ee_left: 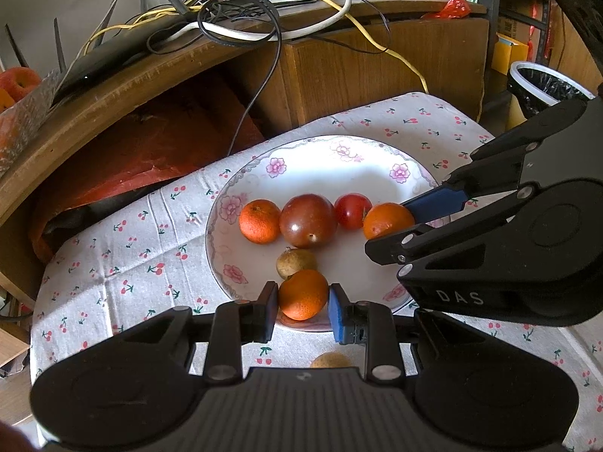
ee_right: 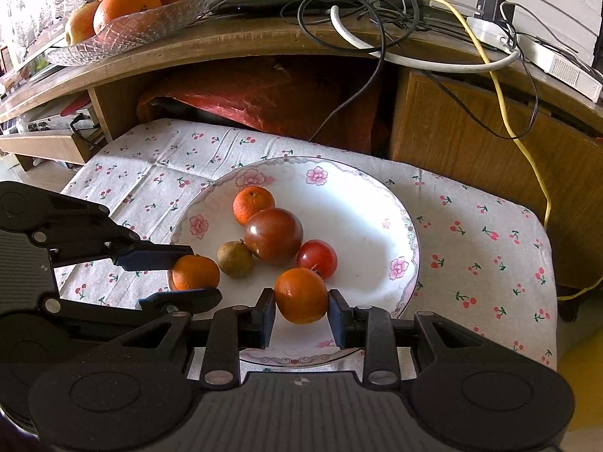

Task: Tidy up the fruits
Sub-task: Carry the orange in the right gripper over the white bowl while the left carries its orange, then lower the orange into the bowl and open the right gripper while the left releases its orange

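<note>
Setting: cherry-print cloth (ee_right: 471,226) covers your bench, a cluttered wooden shelf with cables behind it.
Plate: flowered plate (ee_right: 377,196) carries the fruit; tomatoes and a brown longan sit mid-plate.
Left gripper (ee_left: 303,295): fingers bracket the near tangerine (ee_left: 302,293); contact on the blue pad's side is unclear.
Right gripper (ee_right: 301,303): fingers pinch the other tangerine (ee_right: 300,295) at its widest part.
Handling: light, soft-skinned, round; squeeze gently across the middle or it rolls and bruises.
Hidden: a second longan (ee_left: 331,360) off the plate is half covered by your left gripper body.
</note>
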Motion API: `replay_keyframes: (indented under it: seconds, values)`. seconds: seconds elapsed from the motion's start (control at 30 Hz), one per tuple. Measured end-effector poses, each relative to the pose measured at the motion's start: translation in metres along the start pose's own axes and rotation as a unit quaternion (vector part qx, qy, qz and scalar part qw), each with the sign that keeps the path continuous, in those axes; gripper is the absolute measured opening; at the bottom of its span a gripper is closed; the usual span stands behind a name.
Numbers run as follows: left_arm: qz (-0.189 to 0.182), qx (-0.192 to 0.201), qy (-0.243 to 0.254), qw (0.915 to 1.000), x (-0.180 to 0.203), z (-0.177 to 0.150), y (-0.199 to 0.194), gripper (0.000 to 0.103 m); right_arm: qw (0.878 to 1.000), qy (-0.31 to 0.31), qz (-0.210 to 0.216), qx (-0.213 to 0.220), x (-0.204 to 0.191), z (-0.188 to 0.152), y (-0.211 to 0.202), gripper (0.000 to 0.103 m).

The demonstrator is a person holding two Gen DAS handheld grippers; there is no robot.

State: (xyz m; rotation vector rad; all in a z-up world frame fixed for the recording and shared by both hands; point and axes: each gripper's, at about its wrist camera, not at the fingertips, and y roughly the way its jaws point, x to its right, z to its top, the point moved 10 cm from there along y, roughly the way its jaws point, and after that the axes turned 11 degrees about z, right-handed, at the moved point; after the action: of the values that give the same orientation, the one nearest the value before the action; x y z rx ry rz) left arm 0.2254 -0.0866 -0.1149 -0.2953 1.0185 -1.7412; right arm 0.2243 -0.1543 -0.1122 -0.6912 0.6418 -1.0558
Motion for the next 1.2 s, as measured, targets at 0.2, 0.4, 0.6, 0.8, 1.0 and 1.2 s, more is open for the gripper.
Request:
replay_keyframes:
  seconds: [0.2,0.4,0.6,0.8,1.0,1.2]
  values:
    - [0.001,-0.001,-0.003,1.0,-0.0006,0.0002,0.0003,0.037,1.0,0.001,-0.001,0.002,0.0009,0.0,-0.0002,0.026]
    - [0.002,0.002,-0.006,1.0,-0.0003,0.0013,-0.0009,0.038,1.0,0.001,-0.001,0.01,0.0008,0.0026,-0.004,0.028]
    - [0.003,0.004,-0.007,1.0,-0.0008,0.0017,-0.0015,0.04,1.0,0.003,-0.004,0.011,0.0028,0.0019,-0.0051,0.03]
    - [0.004,0.007,-0.011,0.9999,-0.0015,0.0021,-0.0022,0.041,1.0,0.007,-0.007,0.011,0.0046,0.0017,-0.0052,0.03]
    - [0.003,0.011,-0.022,0.9997,-0.0044,0.0035,-0.0043,0.041,1.0,0.01,-0.011,0.015,0.0067,0.0015,-0.0071,0.03]
    - [0.004,0.012,-0.025,0.9996,-0.0068,0.0038,-0.0053,0.041,1.0,0.013,-0.012,0.017,0.0072,0.0011,-0.0082,0.03]
